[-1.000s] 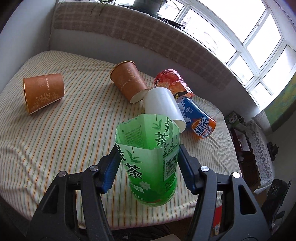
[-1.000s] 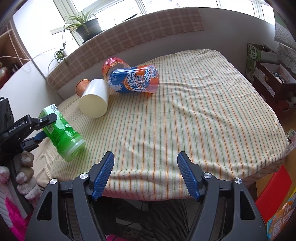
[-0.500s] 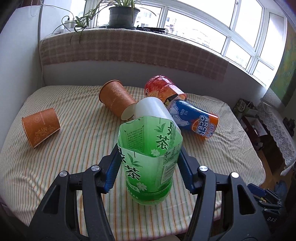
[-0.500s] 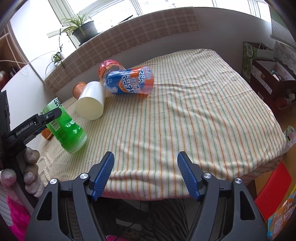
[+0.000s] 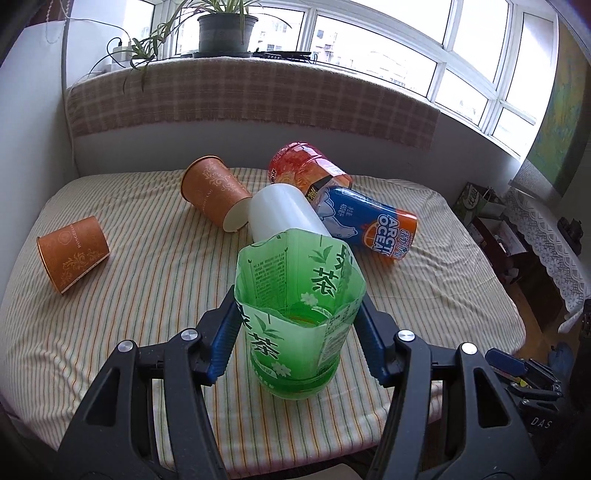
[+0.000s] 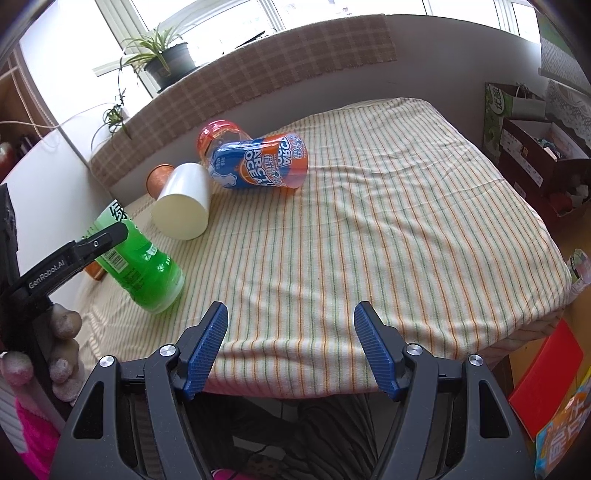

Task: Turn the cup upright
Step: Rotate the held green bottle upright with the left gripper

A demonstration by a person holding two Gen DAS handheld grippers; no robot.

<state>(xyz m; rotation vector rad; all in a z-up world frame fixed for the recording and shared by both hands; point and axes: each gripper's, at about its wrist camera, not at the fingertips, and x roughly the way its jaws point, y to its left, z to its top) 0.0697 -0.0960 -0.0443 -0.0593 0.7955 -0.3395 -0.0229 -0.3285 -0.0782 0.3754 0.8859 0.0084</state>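
My left gripper (image 5: pixel 297 328) is shut on a green tea cup (image 5: pixel 295 325) cut from a bottle. The cup stands nearly upright with its open mouth up and its base on the striped cloth near the table's front edge. It also shows in the right wrist view (image 6: pixel 138 258), tilted a little, with the left finger (image 6: pixel 92 245) across it. My right gripper (image 6: pixel 291 345) is open and empty above the table's near edge, to the right of the green cup.
On the striped table (image 5: pixel 155 280) lie a white cup (image 5: pixel 284 214), a blue Arctic Ocean cup (image 5: pixel 369 221), a red cup (image 5: pixel 306 170) and two brown paper cups (image 5: pixel 214 192) (image 5: pixel 72 253). Window ledge with a plant (image 5: pixel 221 26) behind; boxes (image 6: pixel 535 155) at right.
The left gripper has turned the green cup more upright and set its base down on the cloth. The right gripper has barely moved.
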